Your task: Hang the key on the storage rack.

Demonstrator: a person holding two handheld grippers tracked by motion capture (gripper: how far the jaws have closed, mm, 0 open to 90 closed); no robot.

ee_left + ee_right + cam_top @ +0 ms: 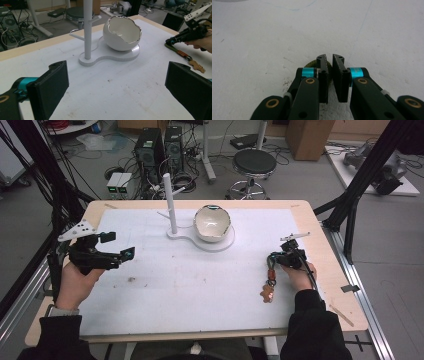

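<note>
Nearest the person, at about four o'clock on the table, the right gripper (276,260) is pressing its jaws nearly together on the olive-green strap loop (313,65) of a keychain (270,281); the right gripper view shows only a thin slit between the pads. The strap, its orange clip and the brown guitar-shaped charm (197,66) are lying flat on the white table cover (190,285), trailing back toward the person. At nine o'clock the left gripper (117,246) is hovering with its jaws spread wide, holding nothing. Farther off, near twelve o'clock, the white peg stand (171,205) is rising from a base it shares with the white eggshell-shaped bowl (213,222). The likely aim is hanging the keychain on a peg, so the loop wants pinching low, leaving an open eye to slip over.
</note>
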